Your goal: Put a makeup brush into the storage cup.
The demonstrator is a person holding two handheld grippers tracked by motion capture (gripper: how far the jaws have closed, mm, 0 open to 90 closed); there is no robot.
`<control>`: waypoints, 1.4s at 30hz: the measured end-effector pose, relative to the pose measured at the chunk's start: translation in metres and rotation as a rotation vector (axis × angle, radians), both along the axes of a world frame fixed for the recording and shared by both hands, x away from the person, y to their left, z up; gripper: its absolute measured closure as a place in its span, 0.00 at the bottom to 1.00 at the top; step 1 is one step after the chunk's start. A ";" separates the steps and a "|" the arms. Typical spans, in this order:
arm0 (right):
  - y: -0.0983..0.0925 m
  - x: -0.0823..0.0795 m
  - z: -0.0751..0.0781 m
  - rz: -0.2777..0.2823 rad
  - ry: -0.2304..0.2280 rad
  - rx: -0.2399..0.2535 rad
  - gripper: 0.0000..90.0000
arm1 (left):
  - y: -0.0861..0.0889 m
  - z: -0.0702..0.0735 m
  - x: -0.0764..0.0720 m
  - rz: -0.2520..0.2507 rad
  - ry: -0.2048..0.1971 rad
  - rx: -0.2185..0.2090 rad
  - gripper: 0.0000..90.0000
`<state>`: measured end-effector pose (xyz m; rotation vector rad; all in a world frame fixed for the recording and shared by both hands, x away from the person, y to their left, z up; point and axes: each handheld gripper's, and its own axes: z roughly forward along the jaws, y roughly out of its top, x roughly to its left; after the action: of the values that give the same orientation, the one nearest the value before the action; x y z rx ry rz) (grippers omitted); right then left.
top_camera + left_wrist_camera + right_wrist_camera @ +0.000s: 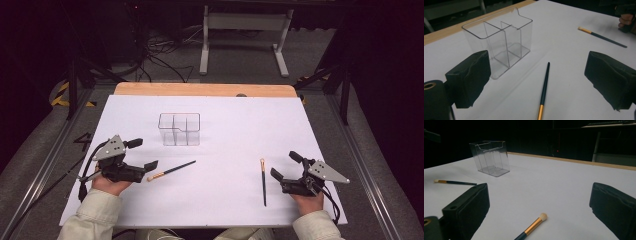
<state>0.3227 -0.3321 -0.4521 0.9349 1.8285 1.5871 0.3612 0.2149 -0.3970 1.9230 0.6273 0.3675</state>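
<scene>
A clear plastic organizer (179,129) with several compartments stands upright on the white table cover (235,135), left of centre. A dark-handled brush (171,170) with a gold ferrule lies slanted just right of my left gripper (144,154). That gripper is open, with nothing between its pads. In the left gripper view the brush (544,87) lies on the table below the open jaws, with the organizer (499,42) beyond it. A second brush (263,181) lies lengthwise just left of my right gripper (285,165), also open and empty. Its bristle tip (543,216) points away from me.
A wooden table edge (205,90) runs along the far side of the cover. Behind it, cables and a white metal frame (245,35) stand on the floor. Dark rails flank the table on both sides.
</scene>
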 end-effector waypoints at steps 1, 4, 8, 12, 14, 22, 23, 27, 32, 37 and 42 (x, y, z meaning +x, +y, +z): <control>0.000 0.000 0.000 0.000 0.001 -0.003 0.04 | -0.001 0.001 0.001 -0.003 0.002 0.010 0.08; -0.001 0.000 0.001 0.008 0.013 -0.003 0.05 | -0.007 0.003 0.005 -0.026 0.021 0.057 0.07; -0.002 0.000 0.002 0.008 0.012 -0.004 0.05 | -0.011 0.005 0.009 -0.044 0.048 0.085 0.07; -0.002 -0.001 0.002 0.012 0.007 -0.009 0.06 | -0.014 0.007 0.013 -0.063 0.058 0.103 0.08; -0.002 -0.001 0.002 0.016 0.011 -0.010 0.06 | -0.015 0.007 0.014 -0.073 0.063 0.105 0.10; -0.002 -0.001 0.003 0.015 0.006 -0.016 0.06 | -0.017 0.011 0.019 -0.105 0.080 0.124 0.11; -0.002 -0.001 0.004 0.018 0.003 -0.018 0.06 | -0.018 0.012 0.021 -0.119 0.091 0.133 0.11; -0.002 -0.002 0.007 0.032 0.002 -0.027 0.06 | -0.021 0.013 0.024 -0.131 0.108 0.174 0.11; -0.001 -0.005 0.012 0.059 0.024 -0.049 0.08 | -0.024 0.012 0.028 -0.187 0.152 0.170 0.17; -0.001 -0.008 0.016 0.069 0.036 -0.048 0.09 | -0.028 0.014 0.032 -0.225 0.189 0.200 0.23; -0.002 -0.010 0.016 0.058 0.039 -0.046 0.09 | -0.034 0.020 0.035 -0.226 0.214 0.267 0.24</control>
<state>0.3124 -0.3346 -0.4364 0.9059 1.9261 1.5649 0.3966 0.1811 -0.3774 2.2841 0.5095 0.1049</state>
